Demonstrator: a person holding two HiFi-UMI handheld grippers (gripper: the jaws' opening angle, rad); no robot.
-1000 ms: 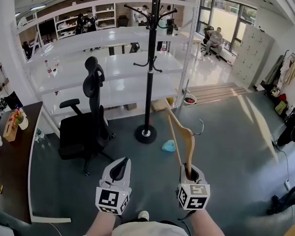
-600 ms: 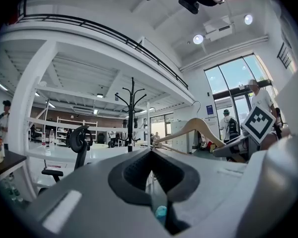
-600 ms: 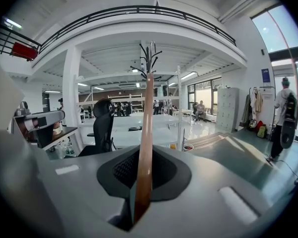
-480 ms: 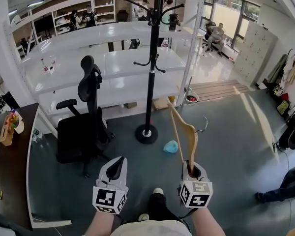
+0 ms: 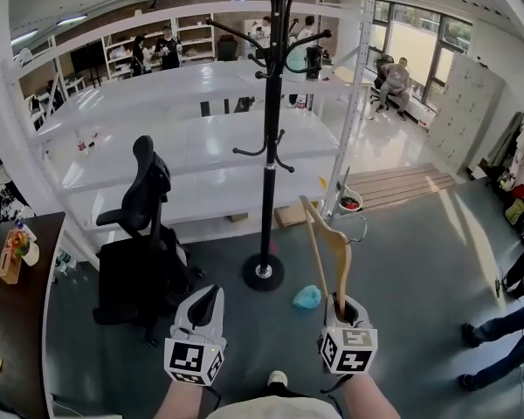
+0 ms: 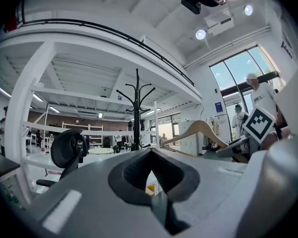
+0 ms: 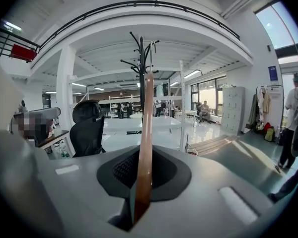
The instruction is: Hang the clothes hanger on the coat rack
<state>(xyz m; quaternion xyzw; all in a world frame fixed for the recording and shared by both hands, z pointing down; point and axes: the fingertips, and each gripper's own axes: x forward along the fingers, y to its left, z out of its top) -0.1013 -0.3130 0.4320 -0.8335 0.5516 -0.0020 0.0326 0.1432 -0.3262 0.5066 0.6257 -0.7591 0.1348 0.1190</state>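
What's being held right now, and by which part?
The right gripper is shut on the wooden clothes hanger, near the end of one arm. The left gripper is shut and empty.

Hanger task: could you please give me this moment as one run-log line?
right gripper: shut on hanger | left gripper: shut, empty | coat rack: ahead | hanger: upright, not yet hung

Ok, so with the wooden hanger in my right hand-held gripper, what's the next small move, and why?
Probably lift the right hand-held gripper forward and leftward: its jaws are shut on the light wooden clothes hanger, which is apart from the tall black metal coat rack standing ahead, whose hooks sit higher.
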